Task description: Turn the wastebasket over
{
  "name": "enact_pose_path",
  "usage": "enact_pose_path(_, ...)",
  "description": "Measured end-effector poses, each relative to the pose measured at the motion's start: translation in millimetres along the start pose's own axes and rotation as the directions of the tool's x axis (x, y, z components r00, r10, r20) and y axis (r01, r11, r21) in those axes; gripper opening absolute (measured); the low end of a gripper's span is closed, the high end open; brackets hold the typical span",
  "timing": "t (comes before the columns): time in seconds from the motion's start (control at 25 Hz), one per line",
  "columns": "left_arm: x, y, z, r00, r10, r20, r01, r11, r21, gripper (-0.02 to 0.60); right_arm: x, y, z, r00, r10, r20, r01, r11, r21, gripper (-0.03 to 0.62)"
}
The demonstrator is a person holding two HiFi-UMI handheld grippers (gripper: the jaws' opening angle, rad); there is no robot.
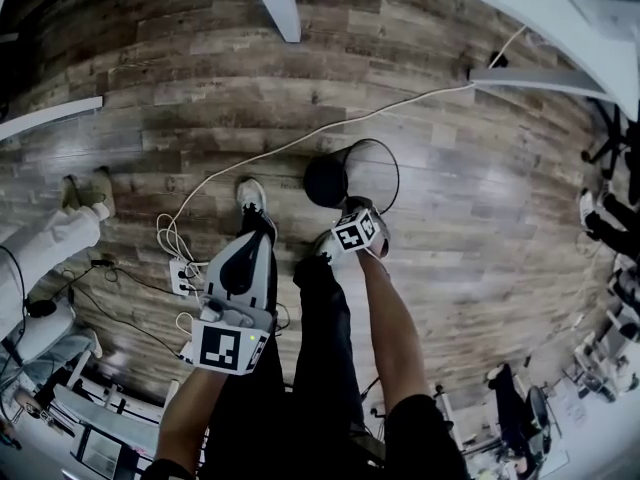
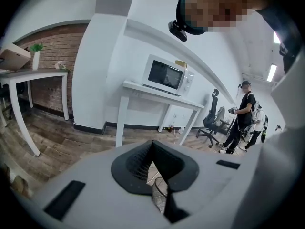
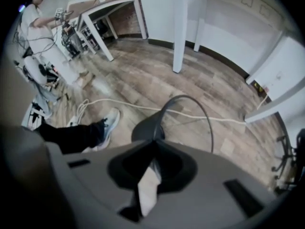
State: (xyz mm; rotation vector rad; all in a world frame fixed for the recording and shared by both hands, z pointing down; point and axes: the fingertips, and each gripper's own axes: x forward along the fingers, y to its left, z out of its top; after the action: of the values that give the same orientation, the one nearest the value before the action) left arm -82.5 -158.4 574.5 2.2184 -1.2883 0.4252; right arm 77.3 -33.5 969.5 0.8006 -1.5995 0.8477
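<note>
The black wire-mesh wastebasket (image 1: 345,173) rests tilted on the wood floor, its dark base (image 1: 325,181) toward the left and its open rim (image 1: 392,173) toward the right. My right gripper (image 1: 356,223) points straight down at the near edge of the basket. In the right gripper view the right gripper (image 3: 155,144) is shut on the rim (image 3: 190,101), which arcs up from the jaw tips, with the base (image 3: 147,128) just ahead. My left gripper (image 1: 252,240) hangs to the left above a trouser leg. Its jaws (image 2: 152,144) meet at the tips with nothing held.
A white cable (image 1: 300,140) runs across the floor to a power strip (image 1: 180,276). My own shoes (image 1: 250,198) stand beside the basket. White table legs (image 1: 275,3) stand beyond it. A person in white (image 1: 50,243) is at the left, and office chairs (image 1: 610,148) at the right.
</note>
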Motion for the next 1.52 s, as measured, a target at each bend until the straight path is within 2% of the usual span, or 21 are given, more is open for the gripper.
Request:
enact_pose_path(0.2,8,-4,-2,1.000,-0.016,-0.005,0.016,1.000,0.012,0.032,6,-21,-1,0.999,-0.032,-0.001,0.032,0.997,-0.069,0.046)
enact_pose_path(0.36,12,-2,-4,1.000,-0.016,-0.013,0.016,1.000,0.005,0.032,5,-24,8,0.998,-0.063,0.006,0.063,0.983,-0.173,0.046)
enact_pose_path(0.52,17,0,-6,1.000,-0.019,-0.018,0.019,1.000,0.009,0.032,11,-4,12,0.996,-0.088,0.028,0.093,0.949,-0.301,0.046)
enact_pose_path(0.64,21,-1,-10,1.000,-0.021,-0.020,0.021,1.000,0.008,0.032,22,28,1,0.998,-0.052,0.016,0.055,0.938,-0.343,0.046)
enact_pose_path(0.96,18,0,-20,1.000,-0.019,0.001,0.019,1.000,0.018,0.032,41,77,-27,1.000,-0.002,-0.014,-0.003,0.949,-0.315,0.046)
enact_pose_path(1.16,18,2,-34,1.000,-0.011,-0.011,0.011,1.000,-0.004,0.032,54,100,-32,1.000,0.024,-0.014,-0.027,0.939,-0.342,0.048)
enact_pose_path(1.4,11,8,-46,1.000,0.001,-0.012,-0.001,1.000,-0.012,0.032,64,115,-39,0.998,0.055,-0.025,-0.060,0.953,-0.298,0.051)
enact_pose_path(1.52,6,14,-51,1.000,0.013,-0.013,-0.014,1.000,-0.014,0.032,70,120,-44,0.998,0.049,-0.028,-0.055,0.949,-0.310,0.052)
